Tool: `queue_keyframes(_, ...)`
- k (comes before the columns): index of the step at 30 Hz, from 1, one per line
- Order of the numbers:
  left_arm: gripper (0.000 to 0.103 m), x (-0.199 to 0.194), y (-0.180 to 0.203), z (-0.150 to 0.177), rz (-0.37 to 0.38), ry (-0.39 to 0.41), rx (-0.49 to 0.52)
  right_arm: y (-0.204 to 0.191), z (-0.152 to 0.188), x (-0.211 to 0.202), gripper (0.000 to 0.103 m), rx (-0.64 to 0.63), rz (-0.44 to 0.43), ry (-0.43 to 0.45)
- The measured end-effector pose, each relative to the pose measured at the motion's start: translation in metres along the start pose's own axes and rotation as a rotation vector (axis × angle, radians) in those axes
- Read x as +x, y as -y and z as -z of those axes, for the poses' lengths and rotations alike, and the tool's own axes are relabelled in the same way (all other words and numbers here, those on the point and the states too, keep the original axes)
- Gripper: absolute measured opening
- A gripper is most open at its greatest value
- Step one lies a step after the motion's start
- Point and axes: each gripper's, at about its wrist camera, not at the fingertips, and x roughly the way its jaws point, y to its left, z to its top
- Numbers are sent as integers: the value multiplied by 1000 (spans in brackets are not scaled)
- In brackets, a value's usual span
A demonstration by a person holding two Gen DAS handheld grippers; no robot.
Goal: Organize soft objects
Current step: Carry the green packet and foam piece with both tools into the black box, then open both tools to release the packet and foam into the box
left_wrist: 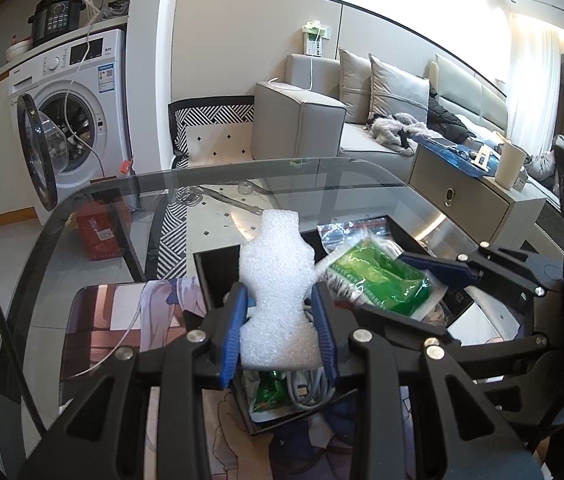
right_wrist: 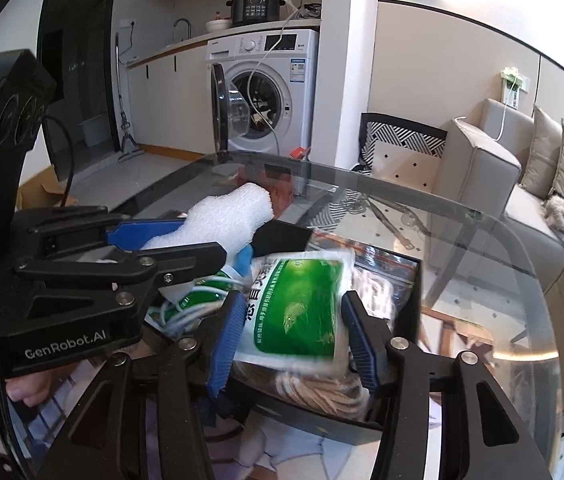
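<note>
White foam piece [left_wrist: 277, 288] was clamped between the blue fingers [left_wrist: 234, 332] of the left gripper [left_wrist: 279, 320], held upright above the black tray [left_wrist: 205, 276] on the glass desk [left_wrist: 81, 216]. Green sachet [right_wrist: 296, 312] was pinched between the fingers of the right gripper [right_wrist: 288, 326], tilted, just over the same tray and near the foam. Beneath them the tray held a grey cable [left_wrist: 310, 388], coiled rope [right_wrist: 314, 390] and a clear zip bag [left_wrist: 346, 230].

Risks, as judged: the foam could compress and slip or tear if squeezed harder; the slick sachet could slide out edgeways; the two grippers, close together, could collide on lowering; a careless release could land either item on the tray rim or snag the cable.
</note>
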Motion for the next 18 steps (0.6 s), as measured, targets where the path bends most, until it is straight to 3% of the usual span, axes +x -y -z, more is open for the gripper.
queue_keyframes(13, 32, 13, 6, 6, -8, -31, 24, 12, 7, -18, 72, 13, 37, 31)
queue_keyframes(18, 35, 13, 11, 9, -24, -33, 51, 11, 10, -23, 73, 19, 47, 38)
